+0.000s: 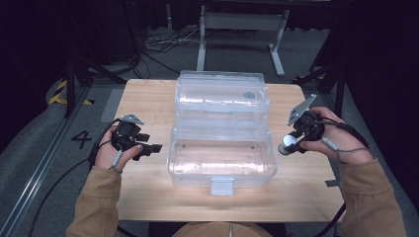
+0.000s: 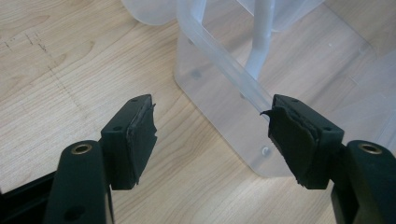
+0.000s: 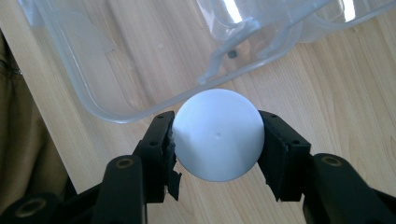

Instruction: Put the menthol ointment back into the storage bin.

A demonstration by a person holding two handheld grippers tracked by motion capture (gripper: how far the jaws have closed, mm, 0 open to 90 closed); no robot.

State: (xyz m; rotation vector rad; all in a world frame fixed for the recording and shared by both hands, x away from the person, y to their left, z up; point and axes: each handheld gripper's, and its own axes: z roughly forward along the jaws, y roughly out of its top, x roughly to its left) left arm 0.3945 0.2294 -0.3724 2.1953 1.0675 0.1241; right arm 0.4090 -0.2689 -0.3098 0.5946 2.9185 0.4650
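Centrally, a clear bin (image 1: 221, 165) sits open on the surface (image 1: 143, 98).
Right claw (image 3: 217, 140) pinches a white ball (image 3: 218, 134) beside it; left claw (image 2: 212, 135) spread, holding nothing.

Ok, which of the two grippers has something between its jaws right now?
The right gripper: its pads press on a white ball beside the clear box. The left gripper stands open, nothing between its jaws.

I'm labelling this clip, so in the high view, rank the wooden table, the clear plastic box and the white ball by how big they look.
1. Wooden table, largest.
2. Clear plastic box, open at the table's middle, covering a good part of the top.
3. White ball, by far the smallest, clamped in the right gripper.
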